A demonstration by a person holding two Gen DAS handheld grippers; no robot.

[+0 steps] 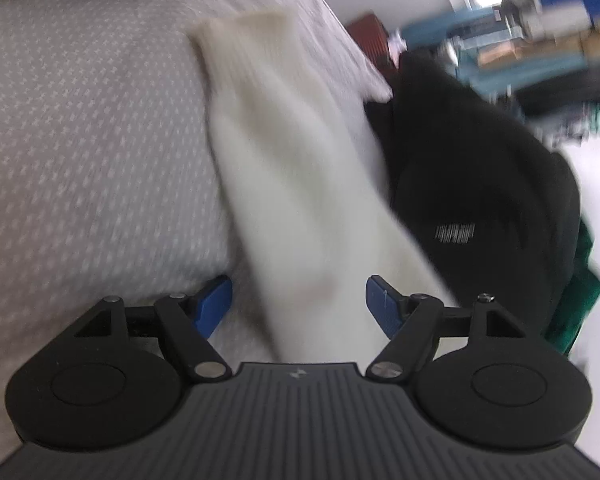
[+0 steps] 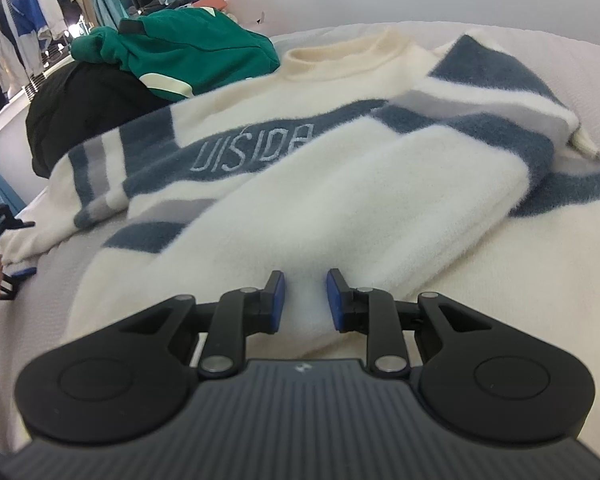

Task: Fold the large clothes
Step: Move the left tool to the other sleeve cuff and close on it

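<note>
Cream fuzzy sweater with slate-blue and grey stripes and stitched lettering [image 2: 284, 148] lay spread on the pale textured bedcover [image 2: 540, 280], collar toward the far side, one sleeve already folded across the chest from the right, the other sleeve [image 1: 284, 168] running out along the cover's edge on the left. Right gripper [image 2: 302, 296] sat at the near hem, blue pads close together with a ridge of cream fabric pinched between them; read as a hold on the hem. Left gripper [image 1: 299, 304] had its blue pads spread wide, nothing clamped; the cream sleeve passed between and ahead of them, its long axis running away from the tool toward the upper left of that blurred view. Pads looked clear of the cloth, though blur made contact hard to rule out. Left tool was the nearer one to that loose sleeve, so the sleeve fold seemed its job, with the right anchoring. Beyond the sweater: a black garment [image 2: 80, 112] and a green sweatshirt [image 2: 188, 52] heaped at the bed's far-left edge; hanging clothes [image 2: 24, 12] behind.
</note>
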